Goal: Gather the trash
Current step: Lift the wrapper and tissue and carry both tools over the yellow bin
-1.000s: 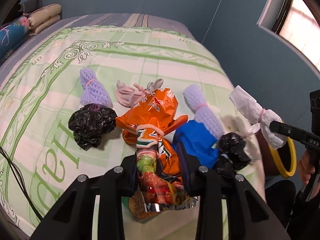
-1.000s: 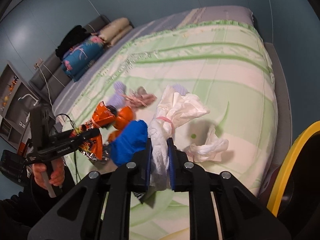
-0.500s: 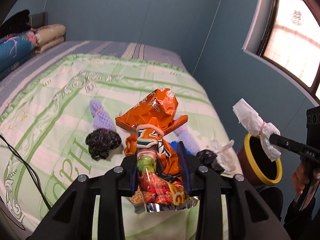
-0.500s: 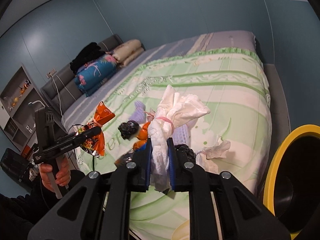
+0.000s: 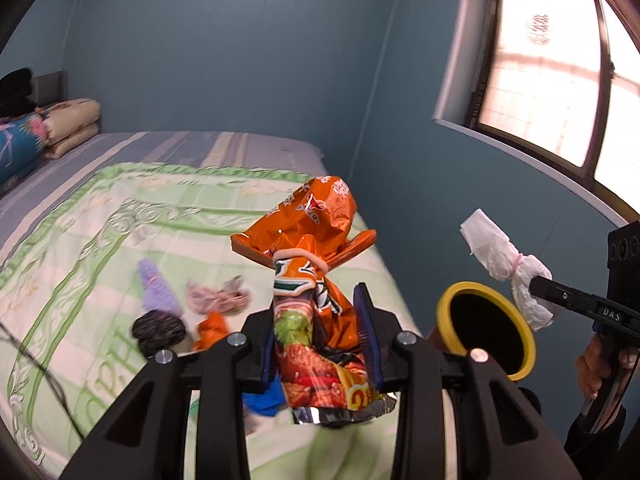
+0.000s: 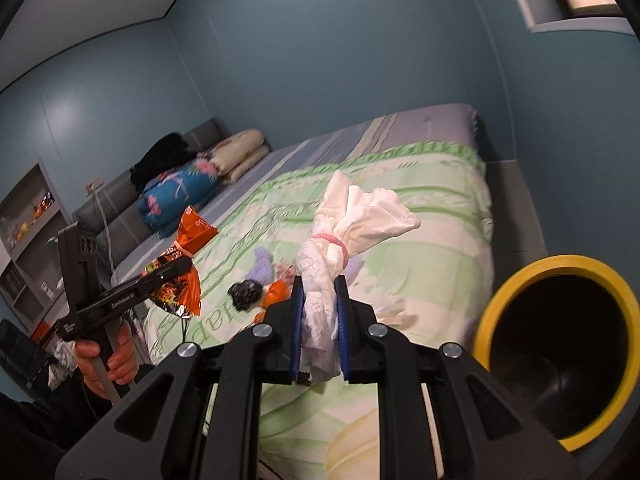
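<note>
My left gripper [image 5: 320, 340] is shut on an orange snack bag [image 5: 308, 248] tied with a band, held above the bed's near edge. My right gripper [image 6: 320, 328] is shut on a white tissue bundle [image 6: 352, 220] with a pink band, held in the air left of the yellow-rimmed bin [image 6: 560, 344]. In the left wrist view the bin [image 5: 486, 330] sits right of the snack bag, with the tissue bundle [image 5: 504, 260] above its rim. On the bed lie a purple foam net [image 5: 158, 292], a pink scrap [image 5: 216, 300], a black bag [image 5: 158, 330], an orange piece [image 5: 210, 328] and a blue bag [image 5: 264, 398].
The green patterned bedspread [image 5: 80, 240] covers the bed. Folded quilts and pillows [image 6: 200, 184] lie at the headboard. A shelf unit [image 6: 28, 232] stands at the left wall. A window [image 5: 560, 80] is on the right wall. A cable [image 5: 36, 372] runs over the bed's left edge.
Both grippers have risen from the bed with their loads and tilted up. The bin has come closer, now beside the snack bag and under the tissue bundle.
</note>
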### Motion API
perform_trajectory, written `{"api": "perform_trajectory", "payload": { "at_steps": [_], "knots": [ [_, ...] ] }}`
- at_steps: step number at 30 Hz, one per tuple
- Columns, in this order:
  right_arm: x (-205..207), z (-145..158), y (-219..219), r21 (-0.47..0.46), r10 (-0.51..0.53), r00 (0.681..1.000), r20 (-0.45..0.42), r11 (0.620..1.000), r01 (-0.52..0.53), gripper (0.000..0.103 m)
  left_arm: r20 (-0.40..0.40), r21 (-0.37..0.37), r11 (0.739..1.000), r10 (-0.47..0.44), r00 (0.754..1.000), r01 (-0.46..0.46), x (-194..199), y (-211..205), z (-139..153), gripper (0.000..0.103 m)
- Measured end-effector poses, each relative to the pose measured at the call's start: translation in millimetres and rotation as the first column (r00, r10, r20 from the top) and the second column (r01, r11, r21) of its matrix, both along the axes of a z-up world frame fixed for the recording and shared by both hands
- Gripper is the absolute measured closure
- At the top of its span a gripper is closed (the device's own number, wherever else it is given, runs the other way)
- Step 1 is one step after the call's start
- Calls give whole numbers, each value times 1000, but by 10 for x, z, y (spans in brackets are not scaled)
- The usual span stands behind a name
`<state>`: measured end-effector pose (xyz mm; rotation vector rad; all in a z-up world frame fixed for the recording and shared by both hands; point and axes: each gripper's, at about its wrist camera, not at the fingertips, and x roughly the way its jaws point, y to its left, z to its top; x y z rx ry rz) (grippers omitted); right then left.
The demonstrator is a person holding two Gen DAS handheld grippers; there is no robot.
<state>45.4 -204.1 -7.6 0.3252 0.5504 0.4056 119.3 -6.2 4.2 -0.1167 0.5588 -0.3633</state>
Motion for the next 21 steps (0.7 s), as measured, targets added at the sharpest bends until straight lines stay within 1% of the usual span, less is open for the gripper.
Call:
{"api": "perform_trajectory", "payload": {
  "at_steps": [5, 9, 12, 15, 21],
  "knots": [
    [-184, 55, -283, -4, -92, 995, 27, 996, 92, 89, 7, 3, 997, -73, 997, 73, 87, -360, 19, 71],
    [-267, 60, -517, 0, -163, 986, 36, 987, 163, 89, 8, 7, 990, -143, 990, 143, 176, -669, 17, 71],
    [-344, 43, -687, -5, -225, 973, 45, 974, 226, 89, 12, 22, 980, -198, 980, 198, 230, -948, 7, 71],
    [-338, 3, -828, 1, -264, 964, 42, 964, 265, 89, 8, 23, 971, -237, 971, 237, 291, -1156, -14, 71],
    [-354, -82, -981, -30, -357, 933, 43, 933, 358, 89, -4, 24, 945, -325, 946, 325, 395, -1624, -89, 71]
  ]
}}
